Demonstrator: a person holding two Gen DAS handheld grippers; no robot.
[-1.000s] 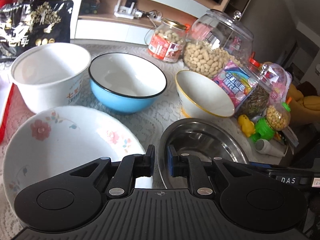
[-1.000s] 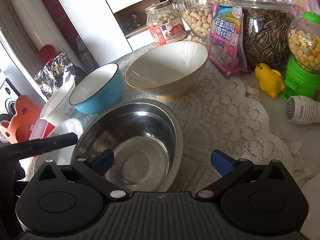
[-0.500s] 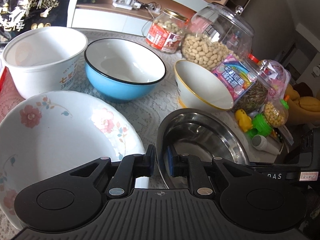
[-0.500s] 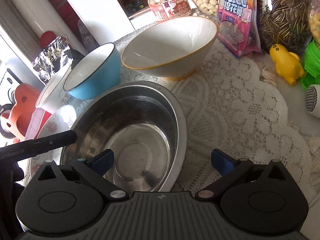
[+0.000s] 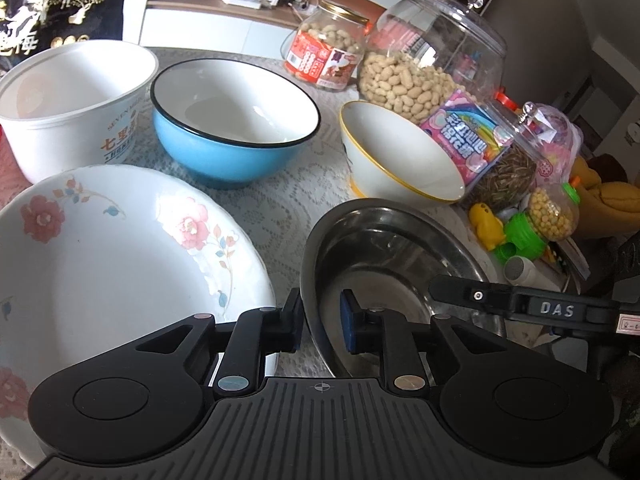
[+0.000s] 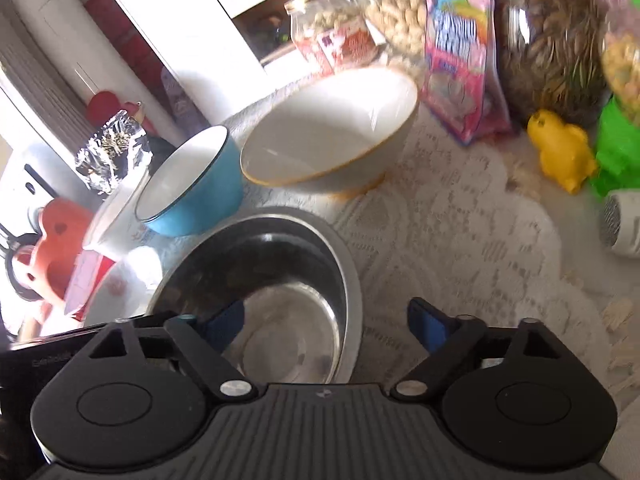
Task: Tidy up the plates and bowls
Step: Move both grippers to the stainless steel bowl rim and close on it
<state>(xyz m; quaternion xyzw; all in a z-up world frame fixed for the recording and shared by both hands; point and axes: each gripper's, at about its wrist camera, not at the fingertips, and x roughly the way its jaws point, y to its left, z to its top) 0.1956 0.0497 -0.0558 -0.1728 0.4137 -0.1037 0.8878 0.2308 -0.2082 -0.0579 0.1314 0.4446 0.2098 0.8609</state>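
On the far left of the counter (image 5: pixel 276 216) stands the white paper tub (image 5: pixel 76 100), with the floral plate (image 5: pixel 112 256) lying in front of it; next comes the blue bowl (image 5: pixel 232 120), then the yellow-rimmed bowl (image 5: pixel 400 156), and nearest of all the steel bowl (image 5: pixel 392 256). The left tool (image 5: pixel 320 322) has its fingers nearly together, one outside and one inside the steel bowl's near-left rim, so it appears to grip that rim. The floral plate lies immediately to the left of this tool, its edge just beside the steel bowl. The right tool (image 6: pixel 320 324) is spread wide and holds nothing; its left finger sits over the steel bowl's (image 6: pixel 264 304) hollow, its right finger over bare lace. The left tool is therefore the better placed: the likely stacking move runs leftward, from bowl towards plate.
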